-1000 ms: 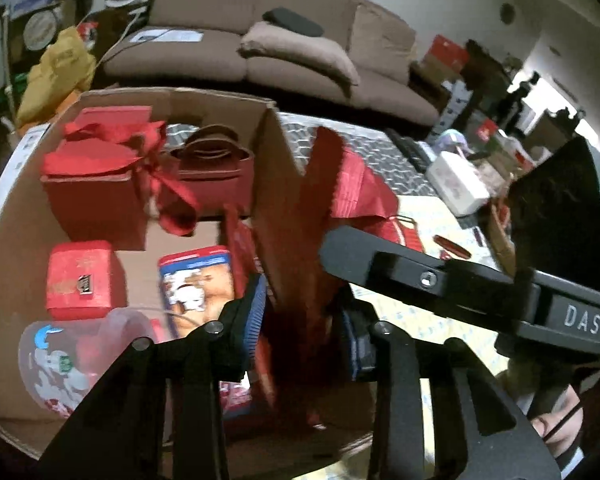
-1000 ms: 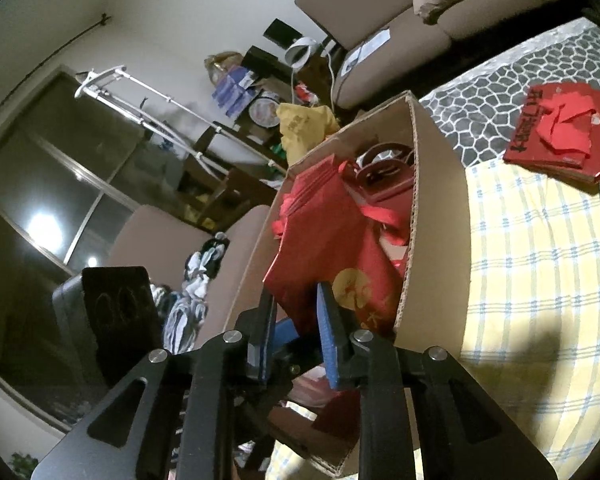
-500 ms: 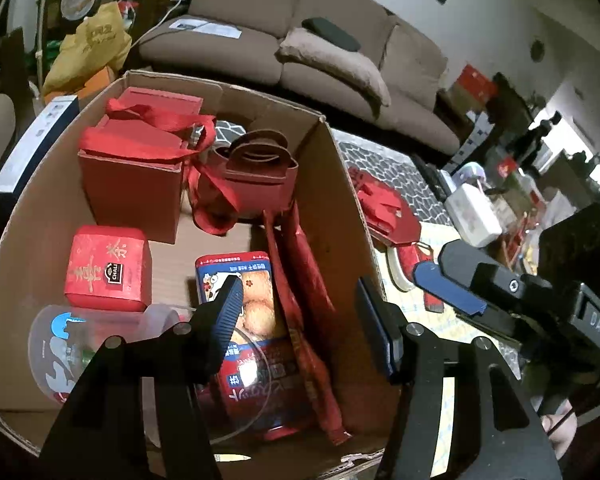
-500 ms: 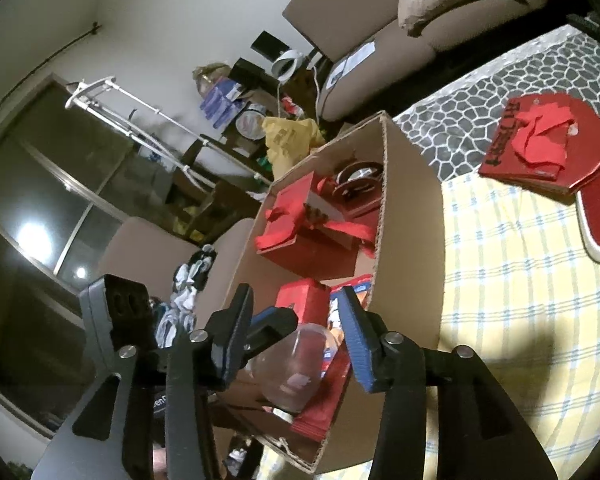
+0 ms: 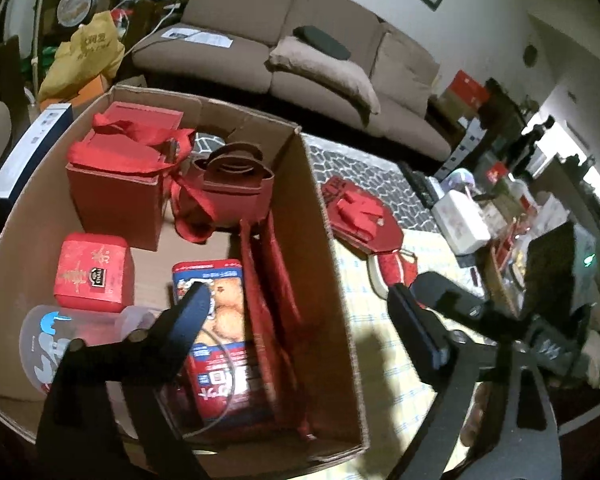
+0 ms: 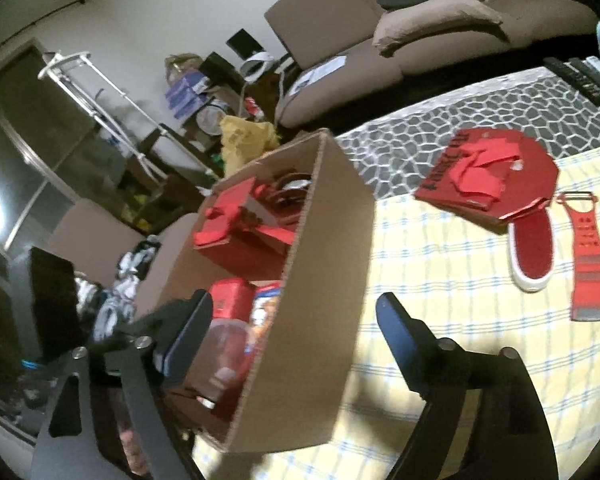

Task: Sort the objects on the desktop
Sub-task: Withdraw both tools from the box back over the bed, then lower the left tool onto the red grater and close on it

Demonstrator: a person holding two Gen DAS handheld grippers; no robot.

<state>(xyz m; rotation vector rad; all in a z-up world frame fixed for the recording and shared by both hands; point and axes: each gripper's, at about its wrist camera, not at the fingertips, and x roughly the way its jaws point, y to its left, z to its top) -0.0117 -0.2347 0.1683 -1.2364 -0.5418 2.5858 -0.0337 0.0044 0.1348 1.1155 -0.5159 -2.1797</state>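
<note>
Hovering over the cardboard box (image 5: 324,216), we see both tongs, left (image 5: 300,312) and right (image 6: 296,320), just spreading, released and empty.

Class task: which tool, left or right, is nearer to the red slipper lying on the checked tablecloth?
Right. The right tool straddles the box wall, beside the cloth where the red slipper lies. The left tool hangs over the cardboard box, farther off.

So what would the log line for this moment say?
red bag: in cardboard box | left tool: just opened, empty | right tool: just opened, empty
</note>
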